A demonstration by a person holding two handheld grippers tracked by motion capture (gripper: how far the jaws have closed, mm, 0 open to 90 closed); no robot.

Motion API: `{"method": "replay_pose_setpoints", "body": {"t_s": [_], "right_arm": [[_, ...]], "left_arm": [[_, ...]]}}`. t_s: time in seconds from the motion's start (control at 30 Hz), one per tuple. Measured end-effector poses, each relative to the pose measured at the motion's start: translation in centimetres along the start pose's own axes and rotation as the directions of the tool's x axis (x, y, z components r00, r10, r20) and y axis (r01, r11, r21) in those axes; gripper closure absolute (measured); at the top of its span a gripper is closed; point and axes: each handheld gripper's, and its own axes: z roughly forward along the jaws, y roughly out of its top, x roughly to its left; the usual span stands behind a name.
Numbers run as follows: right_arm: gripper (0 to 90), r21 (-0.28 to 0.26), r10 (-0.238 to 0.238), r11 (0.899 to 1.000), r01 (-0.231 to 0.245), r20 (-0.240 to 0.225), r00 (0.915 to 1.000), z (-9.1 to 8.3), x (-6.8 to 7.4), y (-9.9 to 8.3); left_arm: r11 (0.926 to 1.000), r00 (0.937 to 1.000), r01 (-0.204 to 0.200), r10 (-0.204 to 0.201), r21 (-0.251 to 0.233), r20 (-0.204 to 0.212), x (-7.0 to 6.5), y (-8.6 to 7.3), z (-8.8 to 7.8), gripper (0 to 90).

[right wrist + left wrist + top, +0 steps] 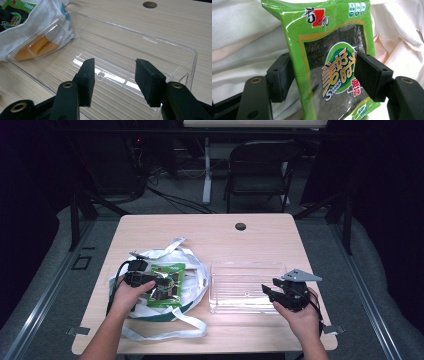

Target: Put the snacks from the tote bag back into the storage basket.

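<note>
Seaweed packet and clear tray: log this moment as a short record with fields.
packet: green seaweed snack packet, lying on the white cloth bag
left gripper: jaws either side of the packet; whether the pads press on it cannot be told
right gripper: jaws open, nothing between them, held over the near edge of the tray
tray: clear plastic tray, empty, to the right of the bag
table: light wood table with a round hole near the far edge
</note>
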Motion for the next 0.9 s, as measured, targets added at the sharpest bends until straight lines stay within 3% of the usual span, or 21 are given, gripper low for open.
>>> {"method": "replay_pose_setpoints", "body": {"t_s": [0.27,0.37,0.5,0.7,0.9], "right_arm": [[50.9,-0.028,0.001,1.0,-0.001,0.016,0.9999,-0.1,0.0,-0.1],[50.9,-0.029,0.004,1.0,-0.003,0.019,0.9998,-0.3,0.0,-0.1],[50.9,-0.037,0.002,0.999,-0.001,0.022,0.9998,-0.3,-0.1,-0.1],[50.9,-0.032,-0.006,0.999,0.006,0.019,0.9998,-0.1,0.1,0.1],[50.9,-0.037,0.0,0.999,0.001,0.018,0.9998,-0.1,0.1,0.1]], "left_arm": [[0.9999,0.999,0.006,-0.006,0.015,0.045,0.6,0.1,0.1,36.9],[0.9998,0.996,0.018,-0.018,-0.001,0.087,0.9,0.1,-0.6,38.6],[0.9997,0.9953,0.015,-0.013,-0.017,0.096,0.7,0.1,-1.2,41.9],[0.9988,0.9941,-0.03,0.034,-0.04,0.103,0.3,0.1,-1.8,47.2],[0.9959,0.9874,-0.071,0.078,-0.056,0.138,0.1,0.1,-2.3,51.4]]}}
